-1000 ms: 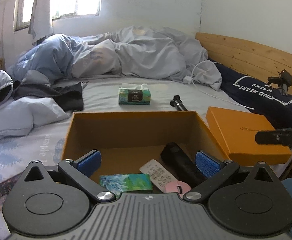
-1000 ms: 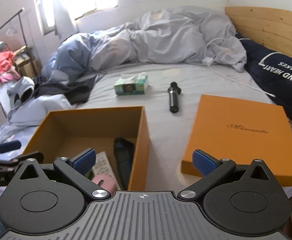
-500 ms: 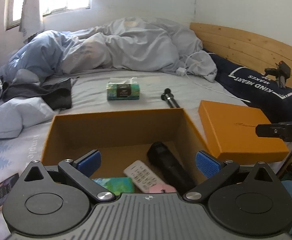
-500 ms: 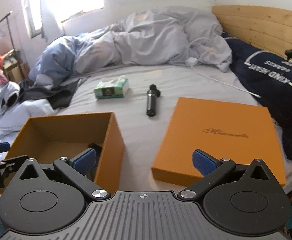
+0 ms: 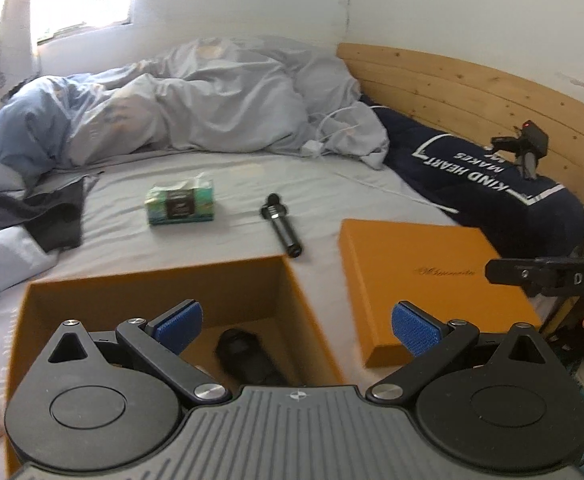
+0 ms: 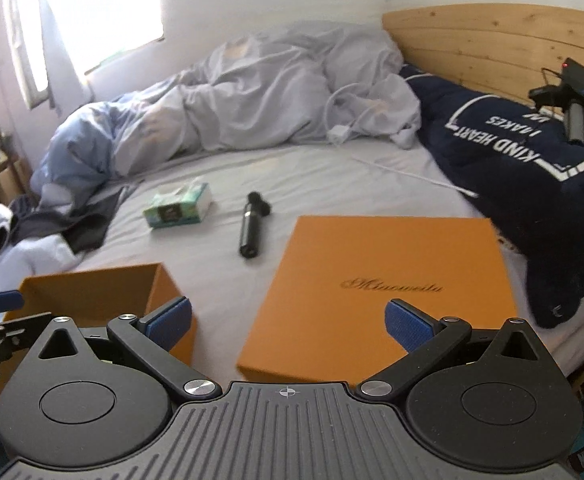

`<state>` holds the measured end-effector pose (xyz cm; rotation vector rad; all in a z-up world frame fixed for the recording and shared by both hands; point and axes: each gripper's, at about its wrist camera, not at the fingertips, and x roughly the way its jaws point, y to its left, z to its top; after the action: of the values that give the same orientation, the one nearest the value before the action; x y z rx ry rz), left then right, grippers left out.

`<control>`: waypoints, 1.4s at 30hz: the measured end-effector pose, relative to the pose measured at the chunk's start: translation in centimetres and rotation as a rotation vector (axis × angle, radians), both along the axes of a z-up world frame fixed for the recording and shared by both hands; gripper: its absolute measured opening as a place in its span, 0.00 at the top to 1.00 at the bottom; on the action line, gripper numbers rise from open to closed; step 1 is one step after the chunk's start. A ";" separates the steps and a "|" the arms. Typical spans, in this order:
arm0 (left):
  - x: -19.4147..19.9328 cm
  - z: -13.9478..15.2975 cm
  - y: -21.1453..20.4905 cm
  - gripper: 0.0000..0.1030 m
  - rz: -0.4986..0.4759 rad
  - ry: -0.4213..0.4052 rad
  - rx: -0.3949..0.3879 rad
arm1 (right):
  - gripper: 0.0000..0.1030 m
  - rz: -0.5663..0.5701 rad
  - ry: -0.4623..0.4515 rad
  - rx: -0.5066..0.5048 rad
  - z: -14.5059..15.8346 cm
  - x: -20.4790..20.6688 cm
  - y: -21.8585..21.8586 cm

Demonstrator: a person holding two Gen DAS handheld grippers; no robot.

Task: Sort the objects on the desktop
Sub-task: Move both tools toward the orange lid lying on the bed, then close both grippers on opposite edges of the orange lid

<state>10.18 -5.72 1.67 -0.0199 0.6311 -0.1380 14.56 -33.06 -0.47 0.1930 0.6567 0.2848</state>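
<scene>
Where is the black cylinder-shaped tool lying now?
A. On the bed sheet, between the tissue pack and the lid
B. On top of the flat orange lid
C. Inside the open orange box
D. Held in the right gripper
A: the black tool rests on the bare sheet, with the tissue pack on one side and the orange lid on the other.

Readable text on a navy pillow, an orange lid and a gripper.

The navy pillow (image 6: 504,160) by the wooden headboard carries white capitals, upside down from here: "KIND HEART" above "MAKES". The flat orange box lid (image 6: 384,280) bears a dark cursive brand name, too blurred to spell for certain. The right gripper's arm (image 5: 552,276), seen from the left wrist, shows white letters "DAS".
</scene>
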 end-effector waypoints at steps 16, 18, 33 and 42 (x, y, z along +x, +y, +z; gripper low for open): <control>7.6 -0.9 -7.3 0.00 -0.122 0.020 -0.092 | 0.00 -0.063 -0.021 0.009 -3.9 5.0 -7.7; 8.7 -1.5 -8.3 0.00 -0.129 0.036 -0.100 | 0.00 -0.068 -0.025 0.006 -4.7 5.7 -8.6; 16.3 -6.8 -12.4 0.00 -0.093 0.128 -0.109 | 0.00 -0.150 0.057 0.047 -11.6 8.7 -14.3; 18.3 -9.7 -12.3 0.00 -0.080 0.206 -0.124 | 0.13 -0.162 0.107 0.072 -13.6 9.1 -15.0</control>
<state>28.53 -18.01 -7.99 -0.1296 0.8287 -0.2548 23.63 -48.07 -14.02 0.3309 0.7325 0.1432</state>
